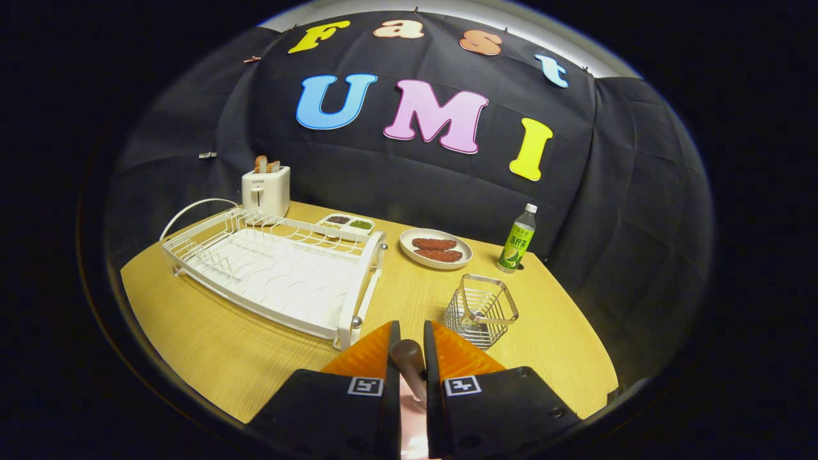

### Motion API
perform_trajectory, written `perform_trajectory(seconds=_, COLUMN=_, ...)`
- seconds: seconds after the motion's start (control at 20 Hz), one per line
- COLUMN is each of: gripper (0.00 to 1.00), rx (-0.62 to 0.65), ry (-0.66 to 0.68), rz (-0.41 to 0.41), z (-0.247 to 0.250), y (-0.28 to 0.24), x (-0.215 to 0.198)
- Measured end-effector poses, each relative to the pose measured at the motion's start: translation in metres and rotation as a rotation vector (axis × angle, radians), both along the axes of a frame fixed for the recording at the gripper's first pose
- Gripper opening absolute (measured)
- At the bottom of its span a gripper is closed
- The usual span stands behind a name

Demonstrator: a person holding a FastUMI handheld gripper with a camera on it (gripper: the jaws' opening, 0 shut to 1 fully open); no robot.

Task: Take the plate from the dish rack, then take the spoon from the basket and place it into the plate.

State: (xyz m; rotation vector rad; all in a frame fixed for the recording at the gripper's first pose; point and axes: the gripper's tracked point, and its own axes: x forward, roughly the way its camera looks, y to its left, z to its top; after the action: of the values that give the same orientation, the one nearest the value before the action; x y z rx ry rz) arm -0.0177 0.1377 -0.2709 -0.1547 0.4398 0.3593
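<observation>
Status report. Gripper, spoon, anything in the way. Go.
Gripper shut on spoon, held above the table. Basket just ahead of the fingers, dish rack beside it. Nothing blocking ahead.

The claw [409, 342] grips a dark spoon handle [409, 361], whose bowl end is hidden behind the fingers. Contents of the small compartment tray [346, 225] beyond the dish rack [275, 268] are too small to identify. The bottle [517, 239] label is illegible.

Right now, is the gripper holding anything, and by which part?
Yes. The gripper is shut on the spoon, both fingers pressing on its dark handle end. The spoon's bowl is hidden, so only the handle grip can be told.
</observation>
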Motion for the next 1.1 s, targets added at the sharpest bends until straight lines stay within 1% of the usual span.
perform_trajectory(seconds=0.05, gripper=0.2, rx=0.01, ry=0.02, rz=0.006, z=-0.002, y=0.005, x=-0.005)
perform_trajectory(seconds=0.2, gripper=0.28, rx=0.03, ry=0.094, rz=0.024, z=-0.014, y=0.018, x=-0.02)
perform_trajectory(seconds=0.3, gripper=0.31, rx=0.033, ry=0.109, rz=0.024, z=-0.015, y=0.023, x=-0.022)
perform_trajectory(seconds=0.4, gripper=0.33, rx=0.055, ry=0.152, rz=0.036, z=-0.019, y=0.033, x=-0.027)
perform_trajectory(seconds=0.5, gripper=0.39, rx=0.065, ry=0.183, rz=0.036, z=-0.021, y=0.039, x=-0.028)
perform_trajectory(seconds=0.55, gripper=0.39, rx=0.072, ry=0.191, rz=0.037, z=-0.019, y=0.04, x=-0.029)
perform_trajectory(seconds=0.65, gripper=0.44, rx=0.108, ry=0.23, rz=0.058, z=-0.019, y=0.052, x=-0.034)
perform_trajectory(seconds=0.75, gripper=0.6, rx=0.13, ry=0.256, rz=0.077, z=-0.014, y=0.058, x=-0.042)
perform_trajectory(seconds=0.8, gripper=0.77, rx=0.14, ry=0.258, rz=0.085, z=-0.009, y=0.061, x=-0.045)
perform_trajectory(seconds=0.85, gripper=0.83, rx=0.148, ry=0.255, rz=0.09, z=-0.004, y=0.063, x=-0.047)
perform_trajectory(seconds=0.9, gripper=0.95, rx=0.154, ry=0.248, rz=0.095, z=0.003, y=0.064, x=-0.05)
perform_trajectory(seconds=0.95, gripper=0.99, rx=0.157, ry=0.229, rz=0.098, z=0.011, y=0.063, x=-0.05)
perform_trajectory(seconds=1.1, gripper=0.99, rx=0.165, ry=0.169, rz=0.098, z=0.041, y=0.058, x=-0.045)
